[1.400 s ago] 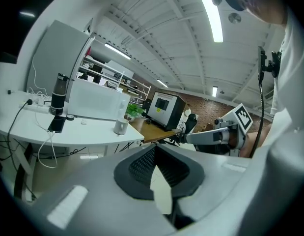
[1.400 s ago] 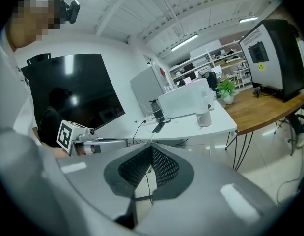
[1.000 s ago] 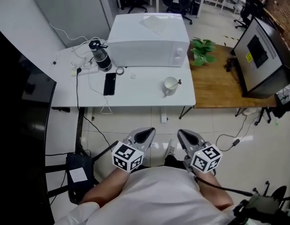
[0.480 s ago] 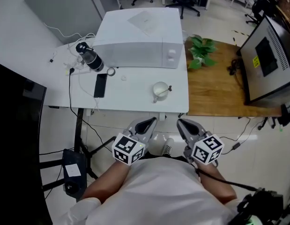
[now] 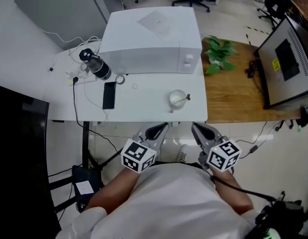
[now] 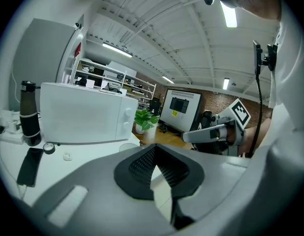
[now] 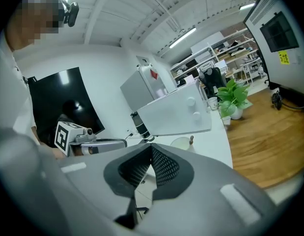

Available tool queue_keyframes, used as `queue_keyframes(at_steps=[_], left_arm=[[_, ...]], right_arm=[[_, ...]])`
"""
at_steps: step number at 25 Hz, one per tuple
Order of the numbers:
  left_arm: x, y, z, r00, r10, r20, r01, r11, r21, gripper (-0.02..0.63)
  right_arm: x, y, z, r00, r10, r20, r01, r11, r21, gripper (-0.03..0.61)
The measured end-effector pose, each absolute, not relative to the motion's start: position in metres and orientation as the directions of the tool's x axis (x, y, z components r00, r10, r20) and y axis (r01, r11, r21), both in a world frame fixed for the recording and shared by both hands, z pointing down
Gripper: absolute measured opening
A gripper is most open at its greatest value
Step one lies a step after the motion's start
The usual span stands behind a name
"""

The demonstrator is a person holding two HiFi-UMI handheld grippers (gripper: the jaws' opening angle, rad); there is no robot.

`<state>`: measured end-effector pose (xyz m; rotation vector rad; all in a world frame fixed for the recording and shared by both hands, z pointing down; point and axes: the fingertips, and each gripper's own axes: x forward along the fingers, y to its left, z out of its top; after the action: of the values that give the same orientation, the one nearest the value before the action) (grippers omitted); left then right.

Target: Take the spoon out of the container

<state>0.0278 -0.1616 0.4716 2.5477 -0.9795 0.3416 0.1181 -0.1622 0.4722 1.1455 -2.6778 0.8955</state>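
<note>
Spoon (image 5: 186, 98) stands in cup (image 5: 176, 97) near counter (image 5: 144, 103) front edge, handle tipped right, ahead & betw. both grippers, so R gripper (image 5: 196, 127) is nearer than L gripper (image 5: 161, 128); both fingers closed, empty.

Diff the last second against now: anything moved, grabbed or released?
The person has stepped up to the white table: the left gripper and right gripper have gone from well short of its near edge to right at it. Nothing taken hold of or let go; both sets of jaws shut and empty. The spoon still stands in the cup; nothing on the table shifted.
</note>
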Motion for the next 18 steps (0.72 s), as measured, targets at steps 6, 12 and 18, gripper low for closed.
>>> queue_keyframes(at_steps=[6,12,18], left_arm=[[0.019,-0.172,0.476,0.771,-0.530,0.353,-0.628,-0.726,0.281,0.004],[0.005,-0.186,0.484,0.779,-0.514,0.359,-0.618,-0.728,0.298,0.004],[0.003,-0.194,0.496,0.784,-0.498,0.369,-0.610,-0.726,0.317,0.003]], right_arm=[[0.100,-0.172,0.476,-0.679,-0.661,0.320,-0.720,0.513,-0.468,0.006],[0.097,-0.185,0.483,-0.633,-0.688,0.355,-0.764,0.482,-0.429,0.006],[0.113,-0.217,0.509,-0.548,-0.719,0.427,-0.834,0.434,-0.340,0.089]])
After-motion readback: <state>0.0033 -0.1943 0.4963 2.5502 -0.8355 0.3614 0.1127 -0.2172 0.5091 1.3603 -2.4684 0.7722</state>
